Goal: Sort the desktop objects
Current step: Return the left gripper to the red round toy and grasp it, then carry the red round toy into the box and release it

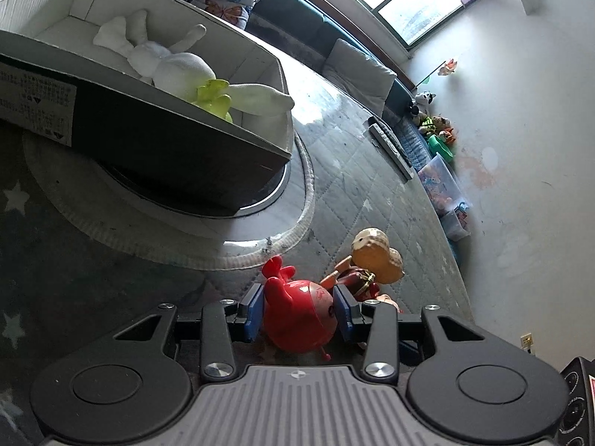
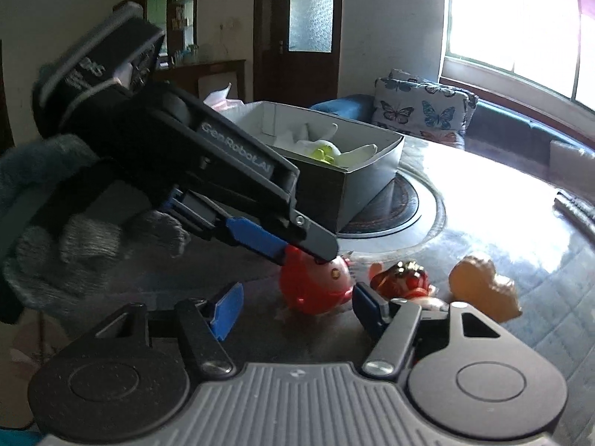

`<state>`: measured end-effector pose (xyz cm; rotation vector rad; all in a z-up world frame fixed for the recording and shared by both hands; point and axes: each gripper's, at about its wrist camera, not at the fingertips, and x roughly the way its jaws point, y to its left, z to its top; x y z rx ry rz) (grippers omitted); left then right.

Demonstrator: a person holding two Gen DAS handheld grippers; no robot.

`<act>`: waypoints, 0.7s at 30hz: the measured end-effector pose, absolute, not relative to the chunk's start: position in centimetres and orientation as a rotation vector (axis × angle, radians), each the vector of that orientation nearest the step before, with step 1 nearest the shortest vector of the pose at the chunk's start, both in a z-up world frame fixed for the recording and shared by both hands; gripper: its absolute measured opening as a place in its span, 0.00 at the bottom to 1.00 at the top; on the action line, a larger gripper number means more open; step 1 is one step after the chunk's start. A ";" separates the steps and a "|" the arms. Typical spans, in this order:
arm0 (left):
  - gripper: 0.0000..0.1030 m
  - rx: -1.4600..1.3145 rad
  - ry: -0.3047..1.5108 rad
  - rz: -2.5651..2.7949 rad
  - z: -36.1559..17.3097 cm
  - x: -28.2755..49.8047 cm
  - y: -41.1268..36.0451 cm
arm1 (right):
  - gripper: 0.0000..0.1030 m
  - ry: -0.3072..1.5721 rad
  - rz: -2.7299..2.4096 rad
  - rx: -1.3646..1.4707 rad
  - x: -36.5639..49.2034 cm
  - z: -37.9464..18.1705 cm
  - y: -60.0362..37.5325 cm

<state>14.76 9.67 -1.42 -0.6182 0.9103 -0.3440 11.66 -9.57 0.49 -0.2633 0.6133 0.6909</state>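
Note:
A round red toy [image 1: 297, 316] lies on the quilted table cover, and my left gripper [image 1: 299, 299] is shut on it, one blue pad against each side. Seen from the right wrist, the same red toy [image 2: 316, 290] sits under the left gripper's blue finger [image 2: 256, 239], which a gloved hand [image 2: 74, 245] holds. My right gripper [image 2: 296, 308] is open just short of the toy, and neither pad presses on it. A red-and-gold figure [image 2: 401, 278] and a tan peanut-shaped toy [image 2: 483, 290] lie to the right.
A dark open box [image 1: 167, 148] on a round turntable [image 1: 286, 186] holds a white plush [image 1: 167, 59] and a yellow-green toy [image 1: 214, 96]. A remote [image 1: 390, 145] lies farther back on the table. Butterfly cushions [image 2: 420, 111] and a sofa stand beyond.

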 end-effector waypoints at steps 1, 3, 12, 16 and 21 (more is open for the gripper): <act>0.42 -0.622 0.912 -0.345 -1.4 14.8 9.8 | 0.64 0.615 0.688 -0.267 11.9 0.5 -9.4; 0.42 -0.630 0.917 -0.348 -1.5 15.1 9.9 | 0.62 0.625 0.686 -0.267 12.4 0.4 -8.9; 0.42 -0.680 0.926 -0.378 -2.2 15.4 10.6 | 0.46 0.646 0.654 -0.315 13.6 -0.9 -7.6; 0.42 -0.678 0.921 -0.384 -2.0 15.2 10.7 | 0.46 0.650 0.658 -0.309 13.6 -0.8 -7.7; 0.41 -0.694 0.880 -0.393 -0.6 14.2 11.6 | 0.46 0.615 0.675 -0.312 13.0 0.6 -7.6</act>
